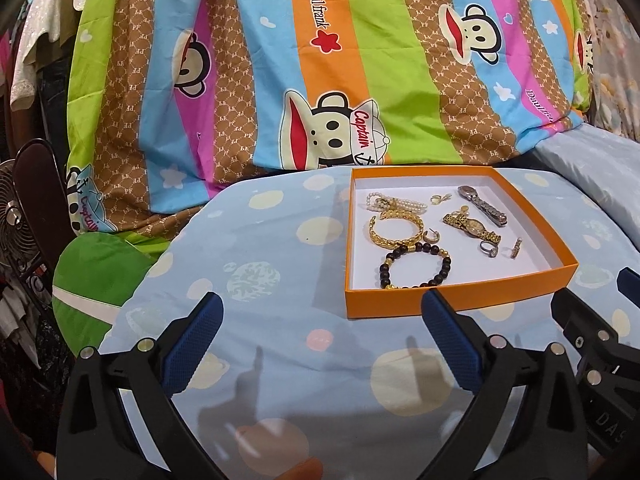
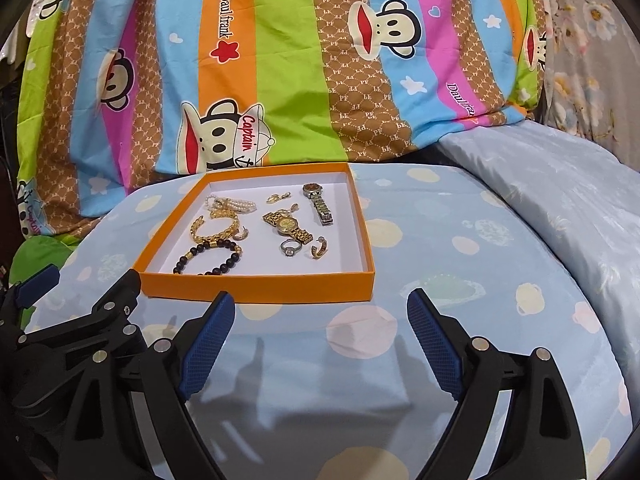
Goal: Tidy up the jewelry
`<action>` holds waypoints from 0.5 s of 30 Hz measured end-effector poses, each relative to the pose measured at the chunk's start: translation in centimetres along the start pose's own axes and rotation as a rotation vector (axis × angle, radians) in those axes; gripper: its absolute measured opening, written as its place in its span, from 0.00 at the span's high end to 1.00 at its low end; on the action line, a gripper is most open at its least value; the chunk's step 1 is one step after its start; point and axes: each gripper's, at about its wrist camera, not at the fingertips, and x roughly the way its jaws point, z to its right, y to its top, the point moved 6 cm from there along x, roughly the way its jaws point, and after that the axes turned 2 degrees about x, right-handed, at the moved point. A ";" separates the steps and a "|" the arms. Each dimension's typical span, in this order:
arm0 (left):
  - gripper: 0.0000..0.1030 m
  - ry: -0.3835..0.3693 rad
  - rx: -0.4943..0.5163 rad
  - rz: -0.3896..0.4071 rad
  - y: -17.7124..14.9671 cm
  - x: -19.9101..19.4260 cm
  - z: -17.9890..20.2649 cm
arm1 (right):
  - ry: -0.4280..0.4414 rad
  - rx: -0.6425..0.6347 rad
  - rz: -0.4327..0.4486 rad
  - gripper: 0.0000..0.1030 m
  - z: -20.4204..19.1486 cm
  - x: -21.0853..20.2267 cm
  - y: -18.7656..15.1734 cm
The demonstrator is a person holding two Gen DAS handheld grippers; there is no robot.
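Observation:
An orange box point(image 1: 440, 300) with a white floor lies on the blue spotted bedsheet; it also shows in the right wrist view point(image 2: 256, 286). In it lie a black bead bracelet point(image 1: 414, 266), a gold bangle point(image 1: 394, 230), a pearl piece point(image 1: 394, 203), a gold watch point(image 1: 472, 226), a silver watch point(image 1: 482, 204), a ring point(image 1: 489, 249) and small earrings. My left gripper point(image 1: 322, 308) is open and empty, just short of the box's near wall. My right gripper point(image 2: 320, 306) is open and empty, before the box's near right corner.
A striped cartoon monkey quilt point(image 1: 320, 60) is heaped behind the box. A pale blue pillow point(image 2: 560, 184) lies at the right. A fan point(image 1: 16, 216) and hanging clothes stand off the bed's left edge. A green cushion point(image 1: 92, 276) lies at the left.

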 end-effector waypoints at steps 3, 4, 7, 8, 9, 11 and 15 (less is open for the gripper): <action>0.06 -0.002 -0.002 0.004 0.0 0.0 0.0 | 0.001 0.000 0.004 0.16 0.0 0.0 0.0; 0.06 -0.002 -0.002 0.005 0.0 -0.1 0.0 | 0.000 -0.001 0.006 0.16 0.0 -0.1 0.1; 0.06 -0.002 -0.002 0.004 0.0 -0.1 0.1 | -0.002 -0.002 0.007 0.16 -0.1 -0.1 0.1; 0.06 -0.002 -0.002 0.004 0.0 -0.1 0.0 | -0.004 -0.003 0.008 0.16 -0.1 -0.1 0.1; 0.06 -0.002 -0.002 0.004 0.0 -0.1 0.0 | -0.006 -0.004 0.009 0.16 -0.1 -0.1 0.1; 0.06 -0.001 -0.002 0.003 0.0 -0.1 0.0 | -0.006 -0.006 0.010 0.16 -0.1 -0.1 0.1; 0.06 0.007 -0.002 0.001 0.0 0.0 0.1 | -0.009 -0.008 0.011 0.16 -0.1 -0.2 0.2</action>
